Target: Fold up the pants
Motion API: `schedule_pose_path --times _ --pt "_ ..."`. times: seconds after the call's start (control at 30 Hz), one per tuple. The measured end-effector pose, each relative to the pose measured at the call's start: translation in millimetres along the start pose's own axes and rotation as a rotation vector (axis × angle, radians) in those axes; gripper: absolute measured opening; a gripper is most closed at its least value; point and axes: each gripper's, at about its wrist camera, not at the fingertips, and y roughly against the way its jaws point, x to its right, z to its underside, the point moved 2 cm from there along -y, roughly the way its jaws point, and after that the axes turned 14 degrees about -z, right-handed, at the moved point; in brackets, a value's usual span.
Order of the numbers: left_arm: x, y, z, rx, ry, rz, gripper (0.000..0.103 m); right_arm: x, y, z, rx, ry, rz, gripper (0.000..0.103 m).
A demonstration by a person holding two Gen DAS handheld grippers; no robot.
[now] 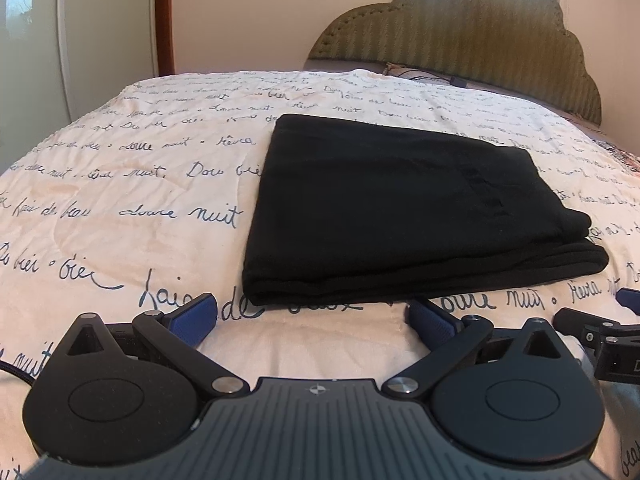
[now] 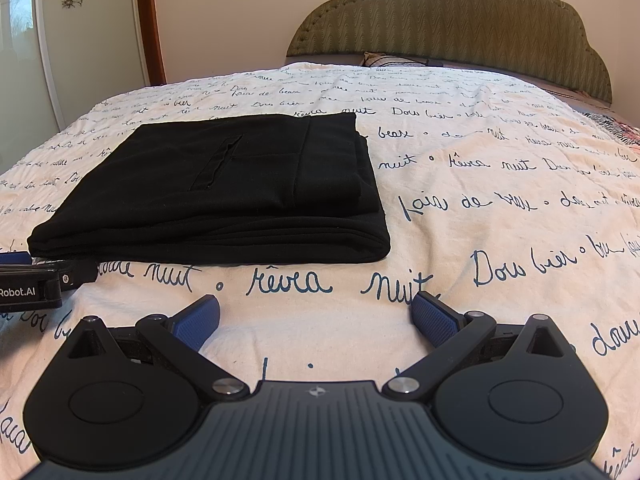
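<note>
Black pants (image 1: 400, 208) lie folded into a flat stacked rectangle on the bed; they also show in the right wrist view (image 2: 224, 192), with a pocket slit on top. My left gripper (image 1: 312, 316) is open and empty, just in front of the pants' near edge. My right gripper (image 2: 316, 316) is open and empty, in front of and to the right of the pants. Part of the right gripper (image 1: 596, 332) shows at the right edge of the left wrist view, and part of the left gripper (image 2: 36, 280) at the left edge of the right wrist view.
A cream bedspread (image 1: 140, 184) with blue handwriting print covers the bed (image 2: 500, 208). A green padded headboard (image 1: 472, 40) stands at the far end. A white wardrobe (image 2: 80, 40) with flower stickers stands at the left.
</note>
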Motion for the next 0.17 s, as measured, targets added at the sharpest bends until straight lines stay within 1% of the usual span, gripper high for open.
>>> schedule_pose_path --times 0.1,0.17 --pt "1.2 0.3 0.1 0.005 -0.005 -0.007 0.103 0.0 0.1 0.0 0.000 0.000 0.000 0.103" --pt "-1.2 -1.6 -0.2 -0.004 0.017 -0.001 0.103 -0.1 0.1 0.0 0.000 0.000 0.000 0.103"
